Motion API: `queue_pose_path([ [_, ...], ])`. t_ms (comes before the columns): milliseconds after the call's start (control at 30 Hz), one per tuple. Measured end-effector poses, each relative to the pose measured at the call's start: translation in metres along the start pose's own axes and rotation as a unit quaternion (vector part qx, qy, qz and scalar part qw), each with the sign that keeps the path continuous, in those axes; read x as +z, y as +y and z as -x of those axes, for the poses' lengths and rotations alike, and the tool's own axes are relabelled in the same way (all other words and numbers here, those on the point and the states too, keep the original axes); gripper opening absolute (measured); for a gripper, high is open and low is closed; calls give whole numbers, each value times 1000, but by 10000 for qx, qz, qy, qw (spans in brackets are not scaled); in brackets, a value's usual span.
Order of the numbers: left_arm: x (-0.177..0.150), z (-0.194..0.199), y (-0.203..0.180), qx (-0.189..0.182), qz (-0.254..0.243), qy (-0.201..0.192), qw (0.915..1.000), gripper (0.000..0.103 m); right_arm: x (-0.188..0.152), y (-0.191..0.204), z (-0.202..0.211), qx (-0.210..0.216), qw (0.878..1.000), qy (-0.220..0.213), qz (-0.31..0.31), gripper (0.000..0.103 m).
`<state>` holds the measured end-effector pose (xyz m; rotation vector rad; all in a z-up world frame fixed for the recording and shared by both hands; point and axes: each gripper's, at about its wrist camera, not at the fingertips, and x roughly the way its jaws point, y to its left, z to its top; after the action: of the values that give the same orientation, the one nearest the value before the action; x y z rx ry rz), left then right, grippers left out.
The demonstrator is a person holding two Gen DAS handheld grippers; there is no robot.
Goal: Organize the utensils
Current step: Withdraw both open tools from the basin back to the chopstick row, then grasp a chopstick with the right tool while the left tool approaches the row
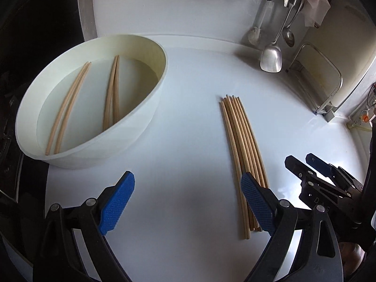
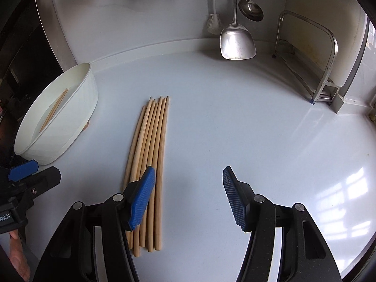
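A bundle of several wooden chopsticks lies side by side on the white counter; it also shows in the right wrist view. A white oval tub at the left holds water and two pairs of chopsticks; the tub shows in the right wrist view too. My left gripper is open and empty, hovering between tub and bundle, its right finger over the bundle's near end. My right gripper is open and empty, just right of the bundle; it shows at the right in the left wrist view.
A steel spatula, a ladle and a white brush hang on the back wall. A metal rack with a white board stands at the right corner. A steel-edged dark unit borders the left.
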<state>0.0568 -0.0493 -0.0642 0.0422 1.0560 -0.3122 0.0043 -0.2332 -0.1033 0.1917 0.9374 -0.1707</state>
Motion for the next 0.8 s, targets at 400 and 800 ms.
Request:
queue_pose_path([
  [400,-6,-21,-7,209,81,-230,9995,90,-5,-1,-32,164,9997,-13,161,58],
  [800,-4,-26,-6,308,72,-178,9993,90,-11,5,-38,98,9995,40,285,58],
])
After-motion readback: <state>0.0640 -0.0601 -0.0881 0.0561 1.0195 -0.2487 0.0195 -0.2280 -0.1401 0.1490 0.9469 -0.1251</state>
